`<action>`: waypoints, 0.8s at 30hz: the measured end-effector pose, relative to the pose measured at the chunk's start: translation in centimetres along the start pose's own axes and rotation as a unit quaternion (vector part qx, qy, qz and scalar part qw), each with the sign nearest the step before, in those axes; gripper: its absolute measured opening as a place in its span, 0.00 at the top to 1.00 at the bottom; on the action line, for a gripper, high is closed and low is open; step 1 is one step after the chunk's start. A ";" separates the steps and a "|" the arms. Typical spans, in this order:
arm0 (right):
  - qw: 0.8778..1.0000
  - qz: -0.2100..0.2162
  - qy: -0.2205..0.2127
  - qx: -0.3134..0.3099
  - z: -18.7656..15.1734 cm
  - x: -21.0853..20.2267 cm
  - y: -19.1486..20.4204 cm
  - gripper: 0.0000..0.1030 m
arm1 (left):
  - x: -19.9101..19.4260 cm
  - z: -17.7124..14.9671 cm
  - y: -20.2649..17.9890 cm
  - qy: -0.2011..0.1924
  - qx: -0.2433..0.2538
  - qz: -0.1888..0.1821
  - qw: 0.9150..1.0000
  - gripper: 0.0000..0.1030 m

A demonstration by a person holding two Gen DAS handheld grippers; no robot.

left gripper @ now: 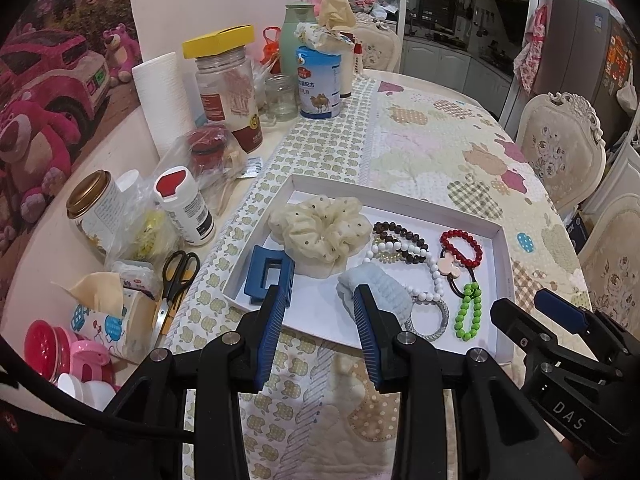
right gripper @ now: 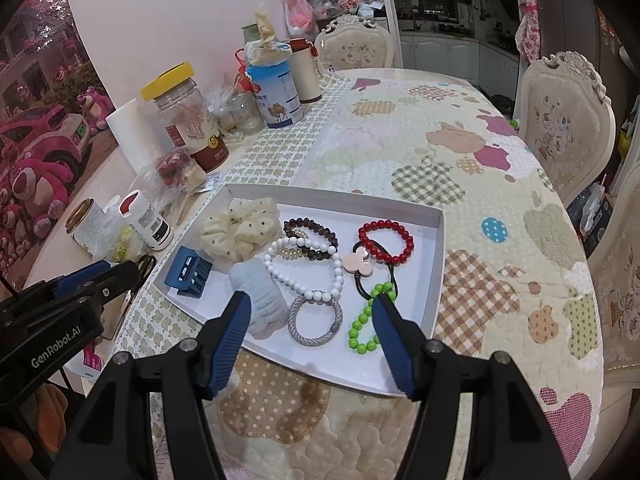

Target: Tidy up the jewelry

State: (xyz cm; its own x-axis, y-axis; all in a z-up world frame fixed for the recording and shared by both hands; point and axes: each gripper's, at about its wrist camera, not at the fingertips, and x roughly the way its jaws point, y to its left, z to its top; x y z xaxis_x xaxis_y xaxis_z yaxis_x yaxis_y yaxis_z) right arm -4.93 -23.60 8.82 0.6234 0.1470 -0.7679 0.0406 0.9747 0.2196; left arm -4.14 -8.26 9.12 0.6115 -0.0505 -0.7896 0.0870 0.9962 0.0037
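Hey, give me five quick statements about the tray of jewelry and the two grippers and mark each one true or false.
1. The red bead bracelet lies inside the white tray. True.
2. The left gripper is clamped on the blue hair claw. False: its jaws stand apart with nothing between them, and the claw lies in the tray.
3. The green bead string lies nearer the tray's front edge than the cream scrunchie. True.
4. The scissors are in the tray. False: they lie outside it, on the table to its left.
5. The right gripper holds nothing. True.
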 end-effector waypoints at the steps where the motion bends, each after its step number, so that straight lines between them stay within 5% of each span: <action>1: 1.000 0.000 0.000 0.000 0.0 0.0 0.0 0.36 | 0.0 0.1 0.0 0.000 0.001 0.000 1.000 0.75; 24: 1.000 0.000 0.013 -0.004 -0.1 1.0 0.1 0.36 | 0.6 0.4 0.0 0.004 0.003 -0.002 1.000 0.75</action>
State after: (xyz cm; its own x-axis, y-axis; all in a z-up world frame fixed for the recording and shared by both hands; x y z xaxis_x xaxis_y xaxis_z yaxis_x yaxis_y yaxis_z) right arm -4.39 -23.37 7.97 0.6029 0.1517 -0.7833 0.0337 0.9760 0.2150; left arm -3.48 -8.31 8.84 0.6050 -0.0548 -0.7943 0.0953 0.9954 0.0040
